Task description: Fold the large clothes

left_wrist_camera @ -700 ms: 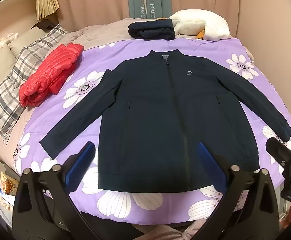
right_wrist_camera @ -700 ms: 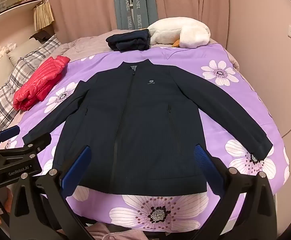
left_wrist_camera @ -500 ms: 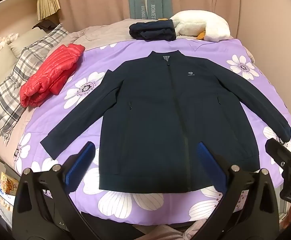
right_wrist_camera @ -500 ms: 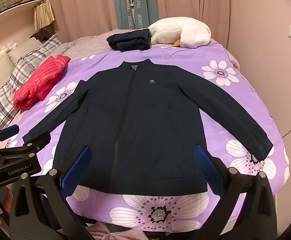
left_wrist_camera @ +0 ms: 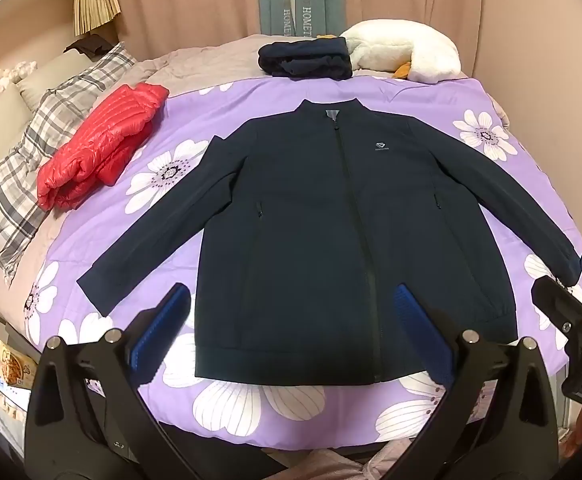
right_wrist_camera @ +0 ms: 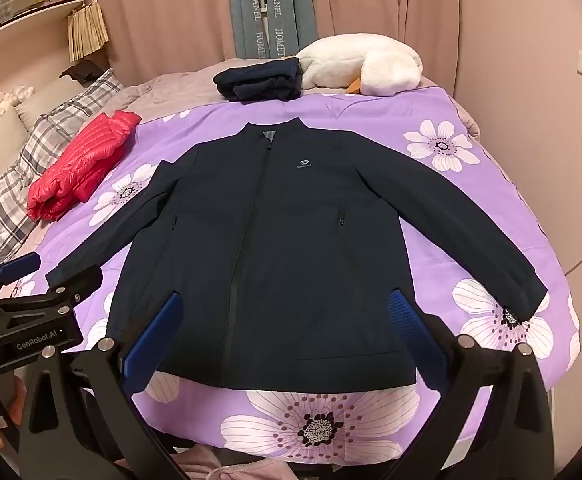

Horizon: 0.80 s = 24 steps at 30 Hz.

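A dark navy zip jacket (left_wrist_camera: 331, 232) lies flat, front up, sleeves spread, on the purple flowered bedspread (left_wrist_camera: 219, 104); it also shows in the right wrist view (right_wrist_camera: 275, 248). My left gripper (left_wrist_camera: 289, 320) is open and empty, hovering above the jacket's hem at the near edge of the bed. My right gripper (right_wrist_camera: 283, 328) is open and empty, also above the hem, a little to the right. Each gripper shows at the edge of the other's view: the right one (left_wrist_camera: 571, 308) near the right cuff, the left one (right_wrist_camera: 31, 300) near the left cuff.
A folded red down jacket (left_wrist_camera: 99, 144) lies at the left by plaid pillows (left_wrist_camera: 19, 184). A folded dark garment (left_wrist_camera: 305, 60) and a white plush toy (left_wrist_camera: 407, 54) sit at the far edge. Curtains and walls surround the bed.
Both views have crept slightly forward and down toward the jacket. The jacket has not moved and both grippers stay open.
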{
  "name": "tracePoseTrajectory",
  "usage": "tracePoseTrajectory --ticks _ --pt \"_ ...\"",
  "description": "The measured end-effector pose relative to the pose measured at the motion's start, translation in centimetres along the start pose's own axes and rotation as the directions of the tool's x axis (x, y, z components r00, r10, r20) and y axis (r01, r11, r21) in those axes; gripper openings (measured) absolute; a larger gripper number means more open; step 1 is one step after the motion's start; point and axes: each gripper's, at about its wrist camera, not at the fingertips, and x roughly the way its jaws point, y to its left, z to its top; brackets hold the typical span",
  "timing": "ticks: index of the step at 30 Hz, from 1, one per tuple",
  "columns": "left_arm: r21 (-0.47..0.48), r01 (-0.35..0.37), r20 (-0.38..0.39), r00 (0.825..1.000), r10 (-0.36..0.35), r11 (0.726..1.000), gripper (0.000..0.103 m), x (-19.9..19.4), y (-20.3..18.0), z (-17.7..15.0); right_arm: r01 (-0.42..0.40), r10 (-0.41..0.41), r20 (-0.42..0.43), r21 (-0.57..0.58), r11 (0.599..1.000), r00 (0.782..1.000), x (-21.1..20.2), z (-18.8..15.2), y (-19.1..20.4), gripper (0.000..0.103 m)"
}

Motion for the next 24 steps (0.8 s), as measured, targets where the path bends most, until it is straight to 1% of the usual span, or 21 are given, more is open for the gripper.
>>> tracePoseTrajectory --ticks 24 --pt "0.003 0.002 -0.004 1.000 -0.002 1.000 0.101 0.17 0.35 -0.28 -0.003 0.003 -0.003 -0.007 1.000 1.000 -0.05 0.36 0.22 0.102"
